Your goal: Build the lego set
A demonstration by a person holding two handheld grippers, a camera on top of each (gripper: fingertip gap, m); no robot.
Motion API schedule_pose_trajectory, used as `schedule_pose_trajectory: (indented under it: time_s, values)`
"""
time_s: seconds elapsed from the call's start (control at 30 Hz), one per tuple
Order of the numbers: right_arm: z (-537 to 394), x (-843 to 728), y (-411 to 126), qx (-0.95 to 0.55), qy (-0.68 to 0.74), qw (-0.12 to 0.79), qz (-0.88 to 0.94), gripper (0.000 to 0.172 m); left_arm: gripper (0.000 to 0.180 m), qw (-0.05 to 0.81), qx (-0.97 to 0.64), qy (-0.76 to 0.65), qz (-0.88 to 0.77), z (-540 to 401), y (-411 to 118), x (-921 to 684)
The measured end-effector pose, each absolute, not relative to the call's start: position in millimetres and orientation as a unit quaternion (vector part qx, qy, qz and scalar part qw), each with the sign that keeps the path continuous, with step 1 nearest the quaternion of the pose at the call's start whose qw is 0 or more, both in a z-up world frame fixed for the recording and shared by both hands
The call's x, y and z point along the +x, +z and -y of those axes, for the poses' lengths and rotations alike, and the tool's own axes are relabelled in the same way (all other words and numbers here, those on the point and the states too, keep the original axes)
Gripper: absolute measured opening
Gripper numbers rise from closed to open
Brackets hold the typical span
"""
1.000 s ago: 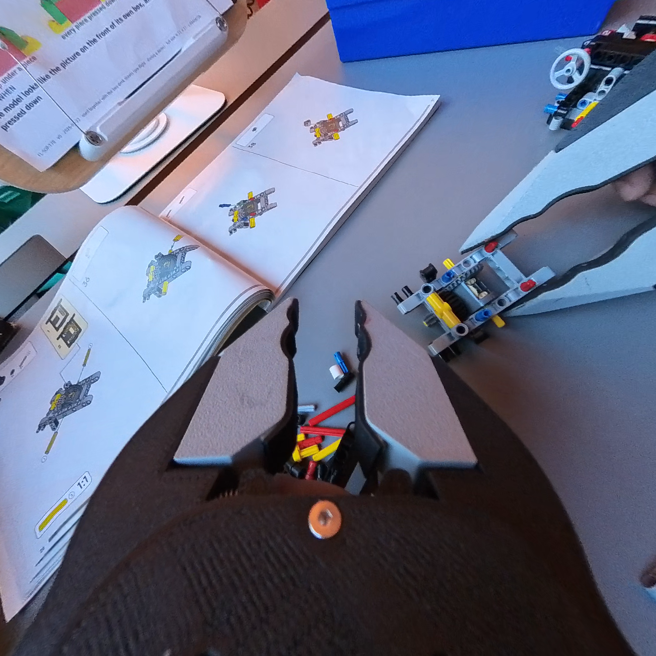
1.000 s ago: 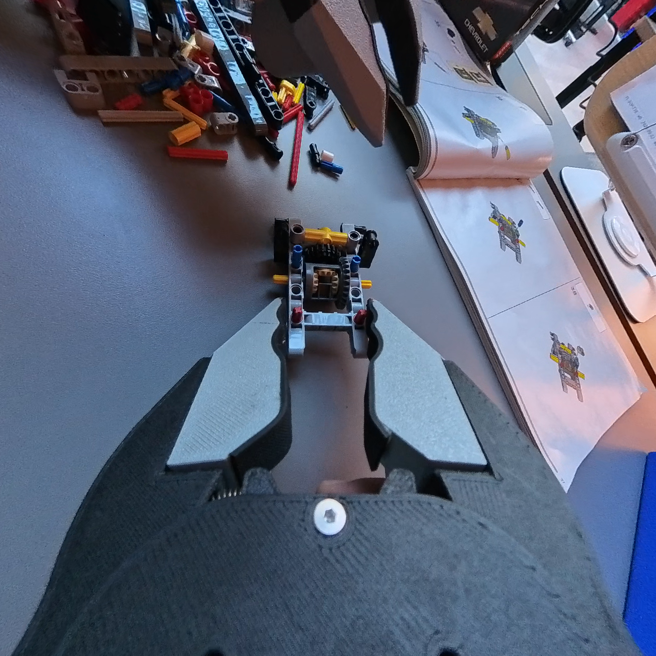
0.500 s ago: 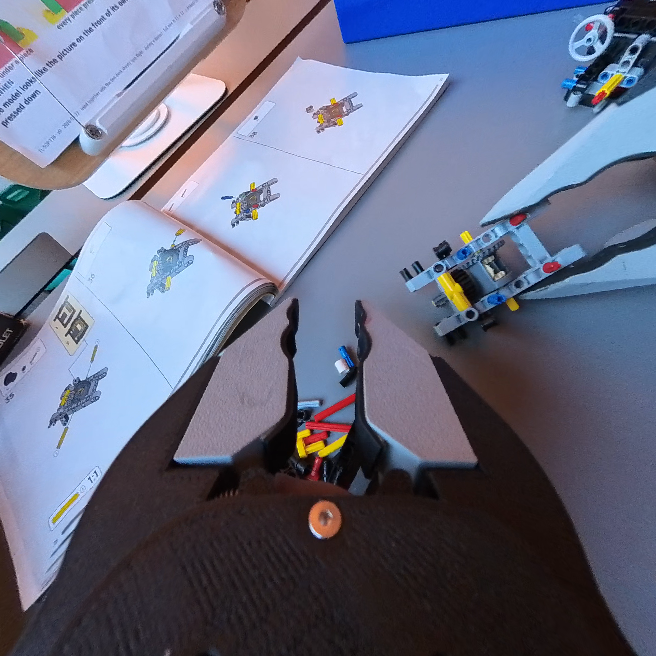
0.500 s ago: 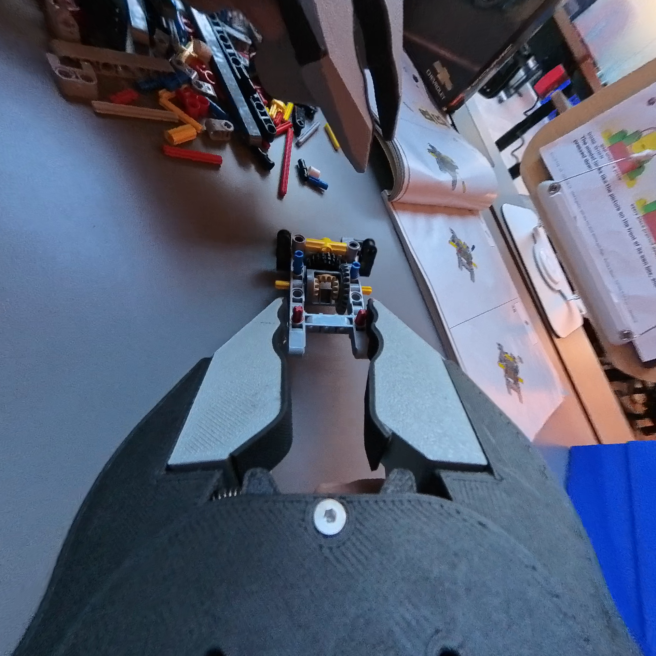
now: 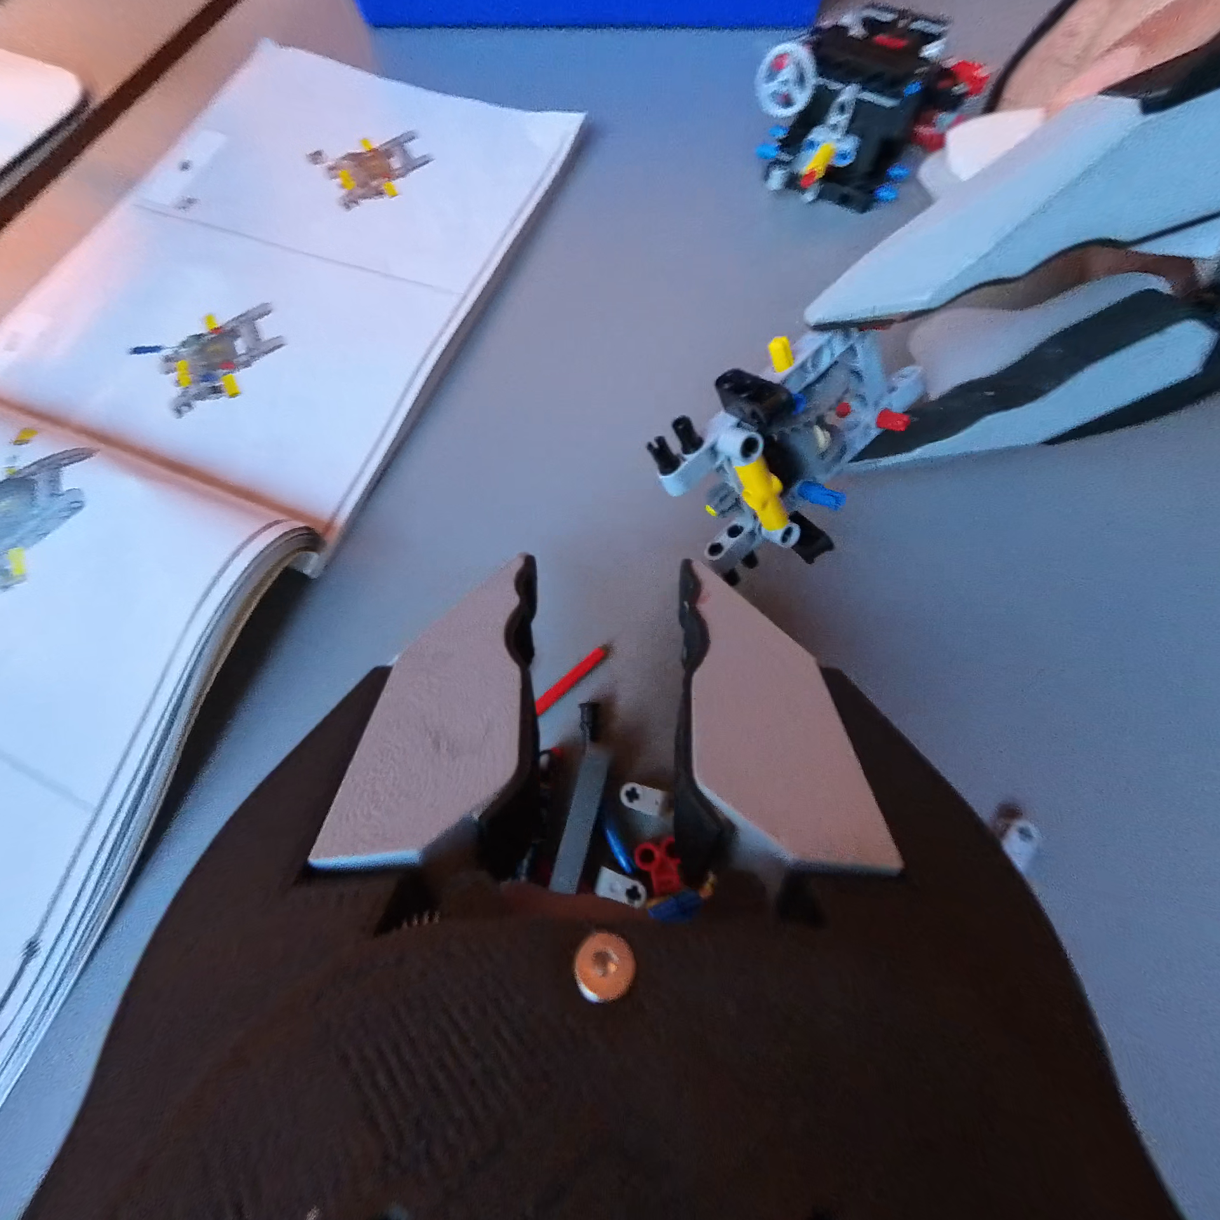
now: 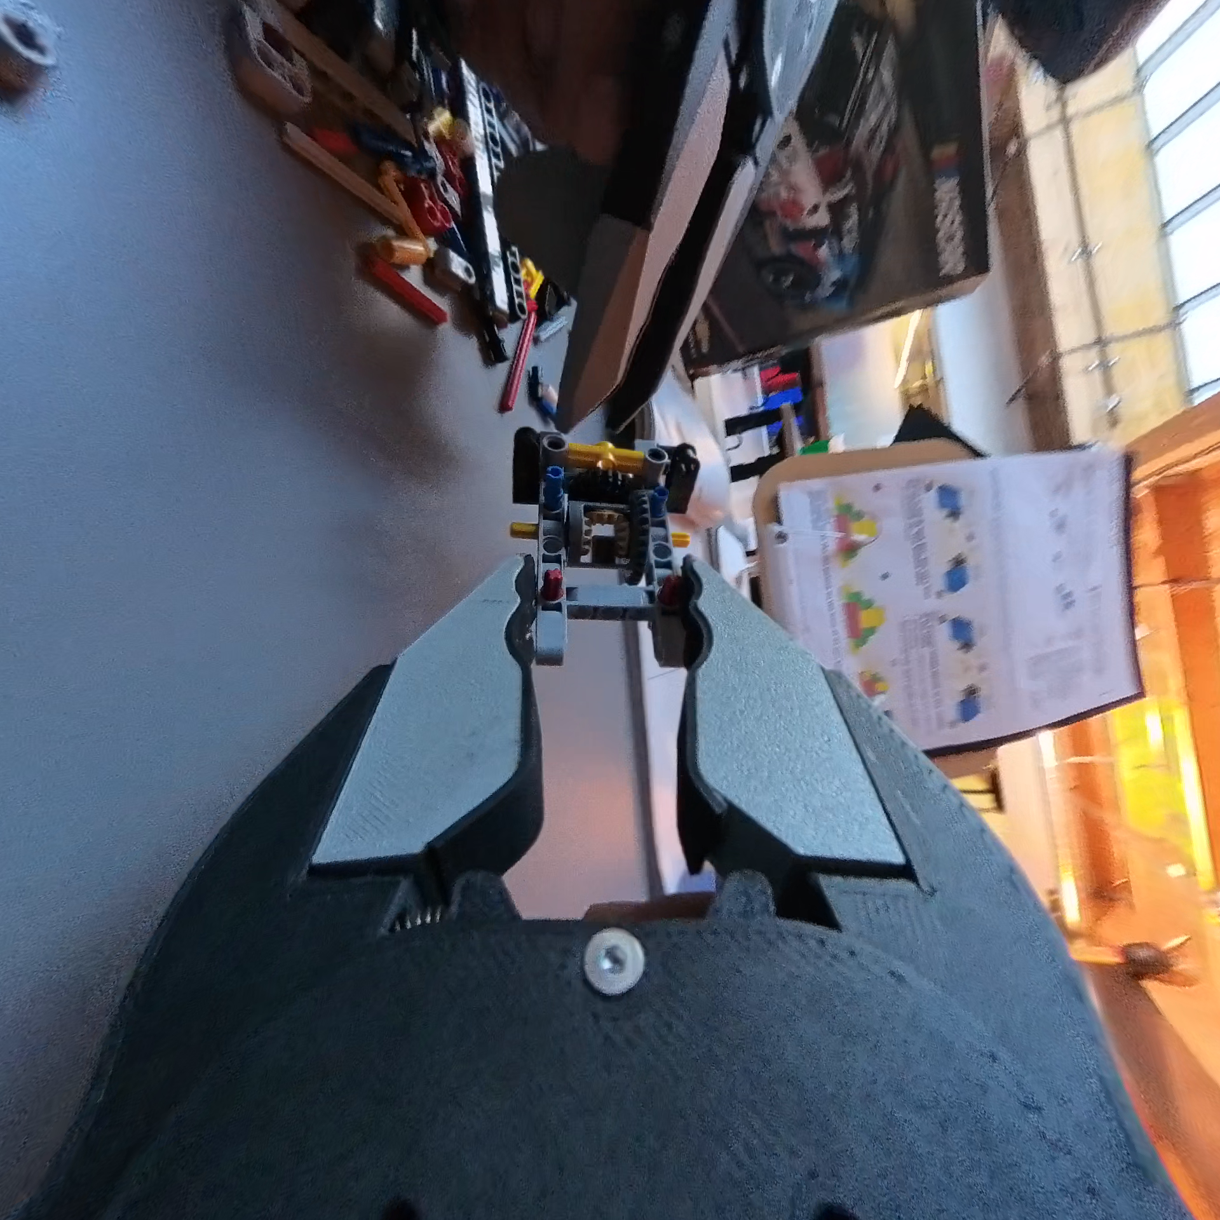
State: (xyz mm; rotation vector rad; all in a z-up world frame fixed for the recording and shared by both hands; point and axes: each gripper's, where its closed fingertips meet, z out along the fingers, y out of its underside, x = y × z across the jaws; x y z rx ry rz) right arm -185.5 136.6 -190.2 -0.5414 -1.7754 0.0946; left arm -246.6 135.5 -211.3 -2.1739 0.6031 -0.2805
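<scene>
My right gripper point(image 6: 607, 594) is shut on the grey beam frame of a small gear assembly point(image 6: 604, 521). The assembly has black gears, a yellow axle and blue and red pins. The pads press on its two side beams and hold it tilted above the grey table. In the left wrist view the assembly point(image 5: 759, 462) hangs from the right gripper's fingers point(image 5: 924, 284). My left gripper point(image 5: 607, 581) is open and empty, just short of the assembly. It hovers over a red axle point(image 5: 571, 680) and loose parts point(image 5: 627, 838). It also shows in the right wrist view point(image 6: 594, 396).
An open instruction booklet point(image 5: 297, 297) lies at the left. A black part-built model with a white wheel point(image 5: 845, 132) stands at the back, by a blue box edge point(image 5: 594, 13). A pile of loose parts point(image 6: 449, 218), a printed box point(image 6: 858, 198) and a sheet on a stand point(image 6: 957, 594) lie beyond. The grippers' ends are close to 7 cm from one another. From my left tips it is roughly 5 cm to the red axle point(image 5: 571, 680); from my right, 11 cm. It turns up in the right wrist view point(image 6: 511, 384) as well.
My right gripper has lifted the gear assembly off the table and tilted it. My left gripper's jaws have opened wider, and it has moved back over the loose parts.
</scene>
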Motion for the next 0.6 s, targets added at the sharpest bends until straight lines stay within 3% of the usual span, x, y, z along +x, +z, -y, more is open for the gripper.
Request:
schedule_pose_trajectory:
  time_s: [0.13, 0.23, 0.6]
  values:
    - [-121, -183, -166, -0.166, 0.024, 0.623, 0.764, 0.041, 0.04, 0.425, -0.85, -0.185, -0.25, -127, -202, -234]
    - [-115, -182, -151, -0.129, 0.013, 0.637, 0.76, 0.041, 0.025, 0.425, -0.825, -0.261, -0.266, -115, -191, -218]
    - [-114, -171, -138, -0.116, 0.011, 0.655, 0.747, 0.041, 0.027, 0.419, -0.773, -0.357, -0.314, -89, -172, -195]
